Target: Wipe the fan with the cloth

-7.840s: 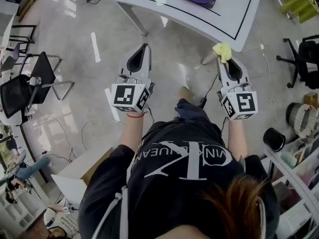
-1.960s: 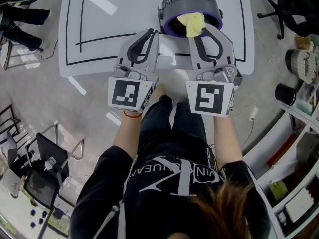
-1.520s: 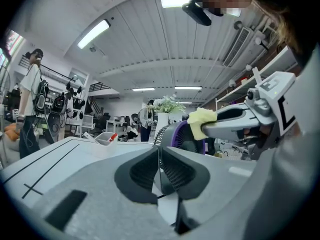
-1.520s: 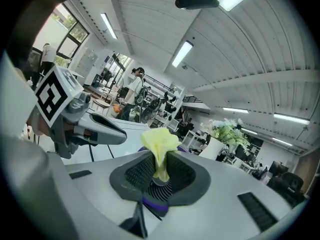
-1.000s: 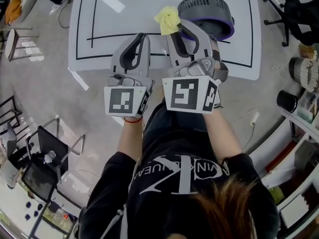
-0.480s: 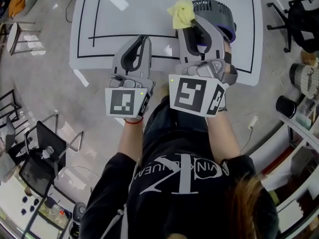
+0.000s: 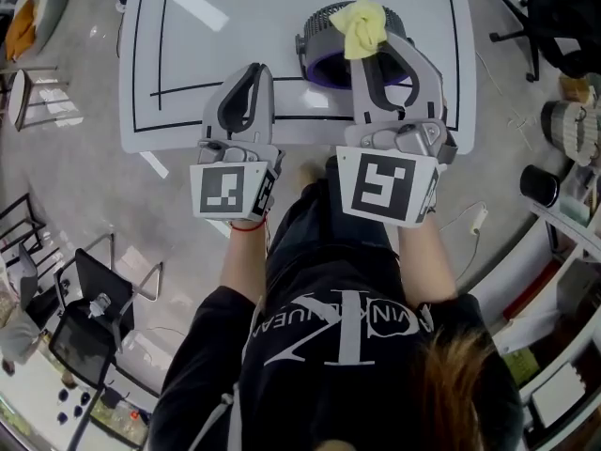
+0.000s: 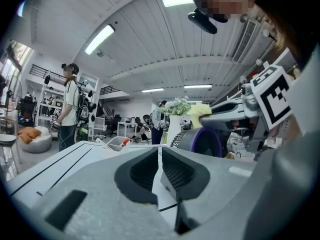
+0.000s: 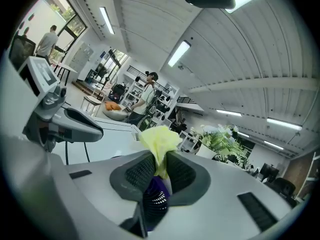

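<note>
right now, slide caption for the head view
Right gripper holds yellow cloth over the purple fan on a white table; left gripper empty.

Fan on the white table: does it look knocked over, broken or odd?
Nothing stands out. The round grey fan with the purple rim sits on the white table; the crumpled yellow cloth is pinched in the jaws of the right gripper above it.

Setting: an open-plan lab or workshop office inside a large hall.
Ceiling (image 8: 150, 59): ribbed white panels carrying long strip lights (image 8: 105, 39).
Floor (image 7: 75, 158): polished grey, glossy under the lamps.
Furniture: a white table (image 7: 235, 26) marked with black lines; a black office chair (image 7: 554, 12); stocked shelves (image 7: 563, 383).
Background: further desks and racks, a potted plant (image 9: 225, 139), a standing person (image 8: 67, 106).
</note>
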Demonstrator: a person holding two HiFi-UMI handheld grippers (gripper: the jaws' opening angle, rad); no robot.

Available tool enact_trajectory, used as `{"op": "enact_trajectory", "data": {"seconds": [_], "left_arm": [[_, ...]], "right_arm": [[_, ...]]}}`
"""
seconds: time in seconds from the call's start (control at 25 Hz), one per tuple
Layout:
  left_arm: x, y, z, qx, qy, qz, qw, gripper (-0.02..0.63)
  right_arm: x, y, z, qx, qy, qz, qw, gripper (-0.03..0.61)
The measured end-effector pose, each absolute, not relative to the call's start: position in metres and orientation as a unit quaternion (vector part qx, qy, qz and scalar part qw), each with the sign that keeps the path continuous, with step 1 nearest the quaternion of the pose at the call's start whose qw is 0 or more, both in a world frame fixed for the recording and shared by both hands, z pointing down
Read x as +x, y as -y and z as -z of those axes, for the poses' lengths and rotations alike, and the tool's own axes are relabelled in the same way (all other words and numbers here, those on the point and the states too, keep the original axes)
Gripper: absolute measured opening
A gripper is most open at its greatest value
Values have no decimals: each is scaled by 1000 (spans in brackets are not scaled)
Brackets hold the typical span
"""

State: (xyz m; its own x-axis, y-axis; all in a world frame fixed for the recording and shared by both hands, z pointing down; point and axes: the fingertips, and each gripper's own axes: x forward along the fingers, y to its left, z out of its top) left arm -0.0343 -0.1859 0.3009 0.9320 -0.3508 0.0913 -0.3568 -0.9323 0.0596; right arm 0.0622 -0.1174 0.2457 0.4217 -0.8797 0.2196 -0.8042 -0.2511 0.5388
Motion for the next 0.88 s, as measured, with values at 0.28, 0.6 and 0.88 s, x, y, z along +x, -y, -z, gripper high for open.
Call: {"op": "enact_trajectory", "data": {"seconds": [0.28, 0.6, 0.88], "left_arm": [[-23, 187, -300, 983, 176, -39, 38, 29], [-20, 182, -304, 982, 184, -37, 37, 31], [-11, 161, -311, 985, 162, -36, 45, 56]], "right_arm": [[89, 90, -250, 815, 543, -4, 202, 64], [112, 66, -266, 832, 526, -57, 166, 64], [125, 48, -291, 837, 514, -104, 154, 61]]}}
